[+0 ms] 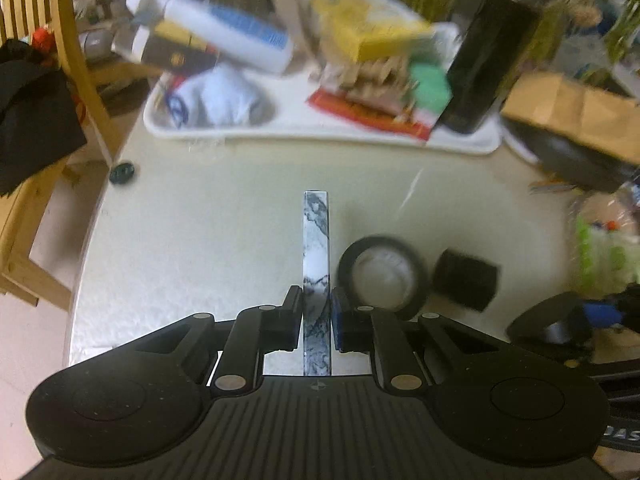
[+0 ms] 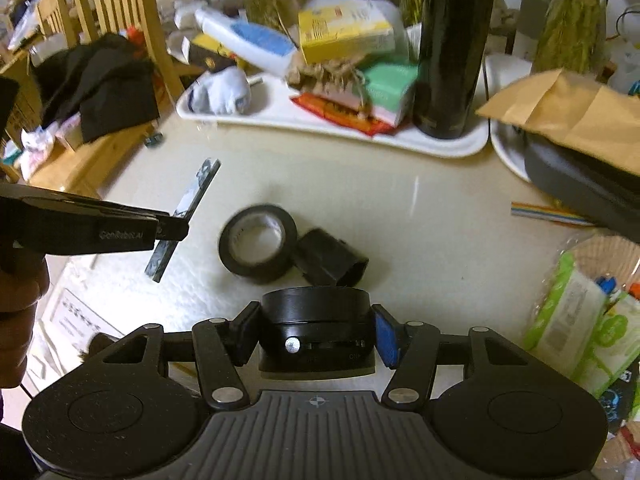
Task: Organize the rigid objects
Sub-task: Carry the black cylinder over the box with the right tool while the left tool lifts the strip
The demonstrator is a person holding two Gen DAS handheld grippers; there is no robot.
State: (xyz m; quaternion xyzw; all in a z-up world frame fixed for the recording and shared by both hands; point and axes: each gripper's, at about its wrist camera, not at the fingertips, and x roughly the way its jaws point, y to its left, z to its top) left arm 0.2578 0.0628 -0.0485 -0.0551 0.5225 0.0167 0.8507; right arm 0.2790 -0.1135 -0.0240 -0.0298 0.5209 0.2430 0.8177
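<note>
Gripping a thin marbled bar [image 1: 317,264] tight between its fingers, the left gripper [image 1: 316,316] holds it just left of the tape roll [image 1: 382,272]. Near that roll, the right gripper [image 2: 316,336] clamps a round black device [image 2: 316,320].

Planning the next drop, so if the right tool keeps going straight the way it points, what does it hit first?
Probably the tape roll and the black block beside it, right ahead of the right tool and the black round device it grips. Depth is unclear.
</note>
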